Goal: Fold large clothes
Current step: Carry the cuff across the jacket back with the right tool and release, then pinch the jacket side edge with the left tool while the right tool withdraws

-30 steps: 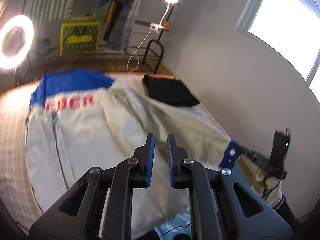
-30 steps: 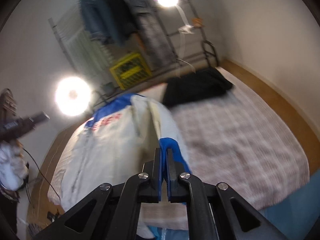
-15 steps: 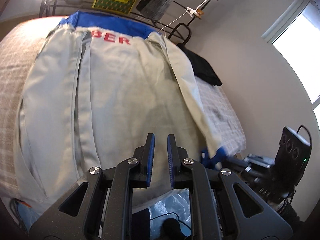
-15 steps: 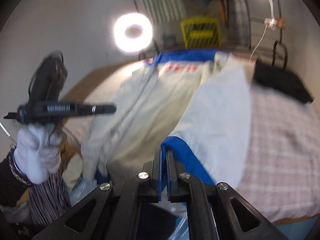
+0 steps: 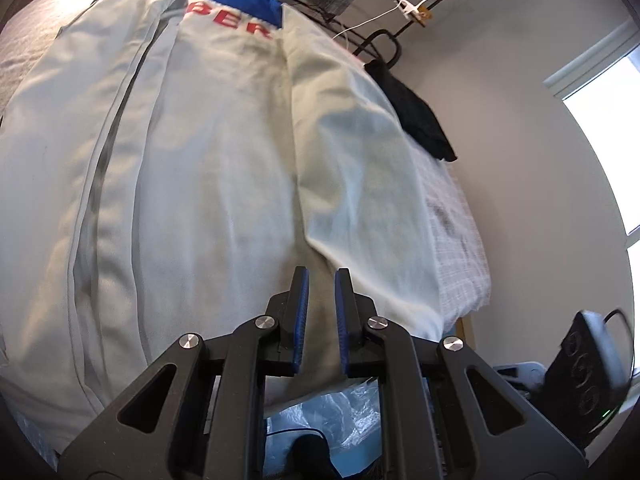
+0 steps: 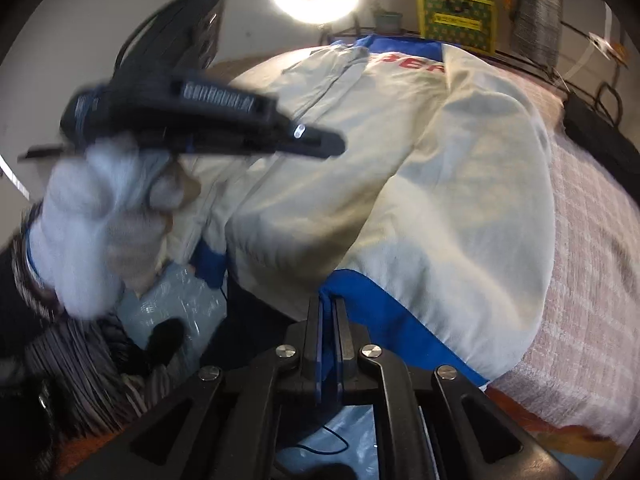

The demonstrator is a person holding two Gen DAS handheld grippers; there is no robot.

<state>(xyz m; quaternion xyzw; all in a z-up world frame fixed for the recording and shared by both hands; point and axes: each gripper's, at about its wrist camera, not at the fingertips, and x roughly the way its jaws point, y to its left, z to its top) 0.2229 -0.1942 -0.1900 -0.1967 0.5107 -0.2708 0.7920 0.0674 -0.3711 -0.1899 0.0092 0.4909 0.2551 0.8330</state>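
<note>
The pale jacket [image 5: 208,168] is spread on the bed [image 6: 592,264], its blue cuff [image 6: 360,300] pinched at 6 o'clock by the right hand-held gripper [image 6: 329,312], while the left hand-held gripper [image 5: 319,280] hangs narrow and empty; if released carelessly, the folded sleeve could be dragged off the edge.

I am seeing the large cream jacket with blue collar [image 5: 208,168] lying spread on the checked bedcover [image 5: 456,236]; the folded black garment [image 5: 416,116] is lying beyond its right sleeve [image 5: 360,184], near the far edge.
</note>
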